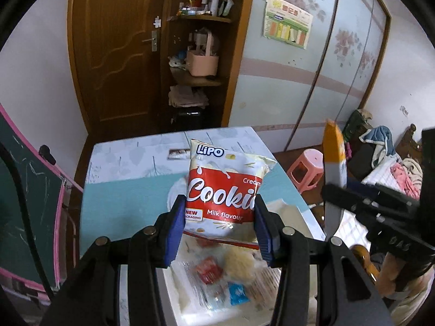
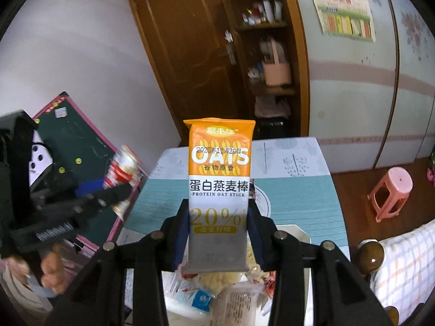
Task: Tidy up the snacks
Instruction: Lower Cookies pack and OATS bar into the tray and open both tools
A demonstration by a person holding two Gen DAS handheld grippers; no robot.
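Observation:
My left gripper (image 1: 218,225) is shut on a red and white Lipo cream cookie packet (image 1: 225,182), held upright above the table. My right gripper (image 2: 218,226) is shut on an orange and white oat stick packet (image 2: 219,187), also held upright in the air. From the left wrist view the oat stick packet (image 1: 333,163) shows edge-on at the right, clamped in the right gripper. The cookie packet (image 2: 123,171) appears blurred at the left of the right wrist view. Below both grippers lies a white tray (image 1: 187,298) with several wrapped snacks.
The table (image 1: 130,198) has a teal and white cloth and a white plate (image 2: 265,203) behind the tray. A pink stool (image 2: 391,193) stands on the floor to the right. A chalkboard (image 2: 78,141) leans at the left. A bed (image 2: 407,266) lies at the right.

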